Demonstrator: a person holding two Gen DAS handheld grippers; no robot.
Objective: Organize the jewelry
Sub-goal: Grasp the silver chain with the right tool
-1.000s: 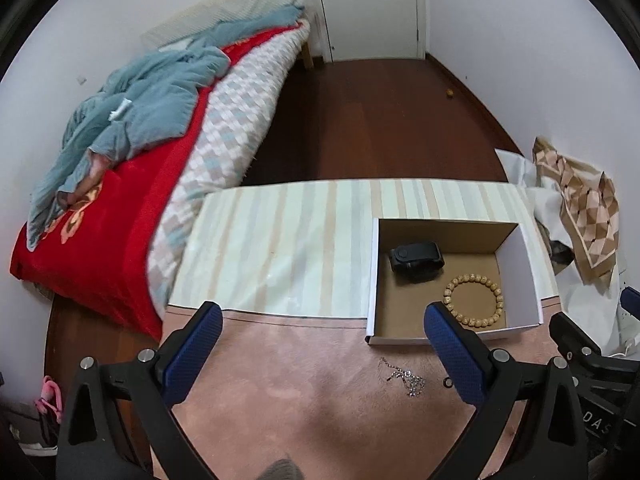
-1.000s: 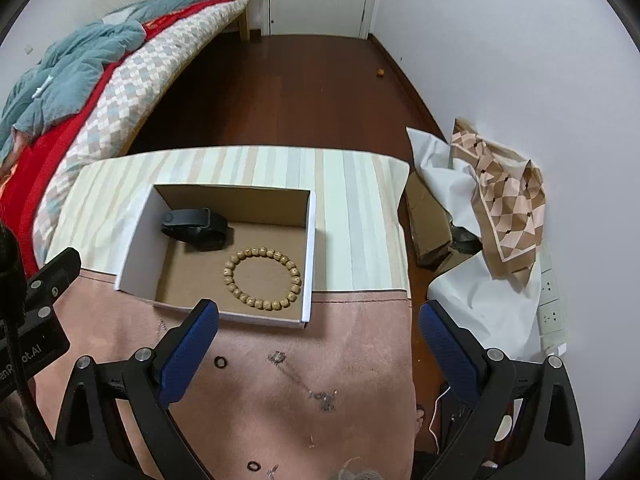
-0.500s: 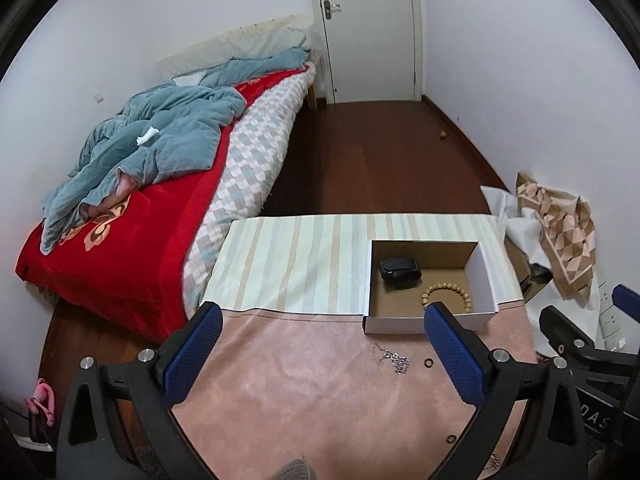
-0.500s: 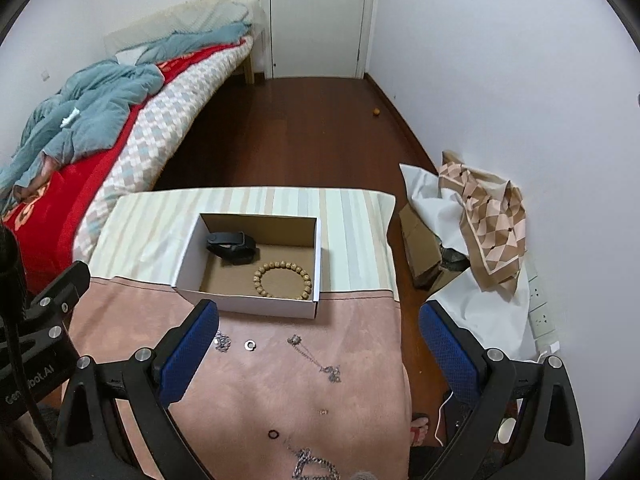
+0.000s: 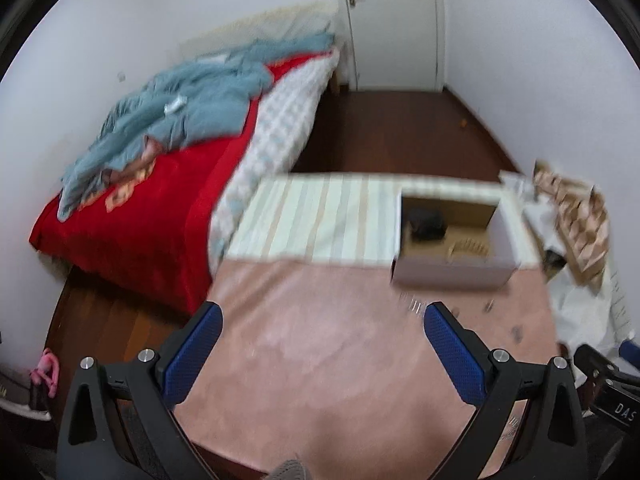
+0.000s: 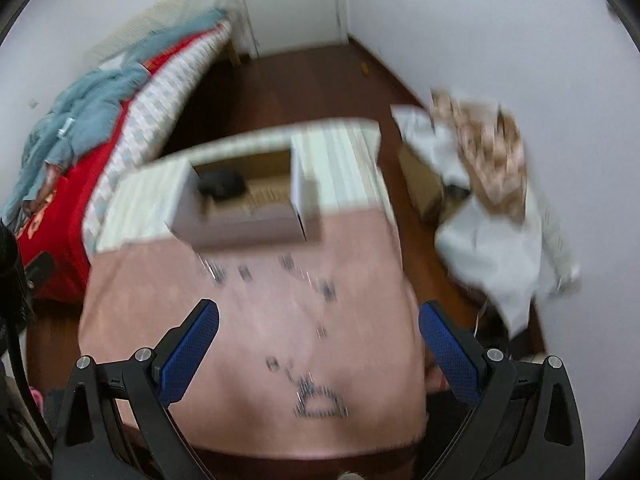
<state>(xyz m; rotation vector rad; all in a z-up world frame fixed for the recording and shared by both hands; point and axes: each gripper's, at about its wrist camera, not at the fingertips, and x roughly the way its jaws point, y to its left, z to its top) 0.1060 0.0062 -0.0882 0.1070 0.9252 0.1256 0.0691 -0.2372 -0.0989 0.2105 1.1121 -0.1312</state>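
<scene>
An open cardboard box stands on the table where the striped cloth meets the pink cloth. It holds a black band and a wooden bead bracelet. Several small rings and chains lie blurred on the pink cloth, among them a chain close to the right gripper. My left gripper is open and empty, above the pink cloth. My right gripper is open and empty, above the loose pieces.
A bed with a red cover and a blue blanket lies left of the table. Paper and a patterned bag sit on the floor to the right. A white door is at the far wall.
Both grippers have pulled back and up from the box, so more of the pink cloth and loose jewelry shows. Both views are now motion-blurred. Both stay open.
</scene>
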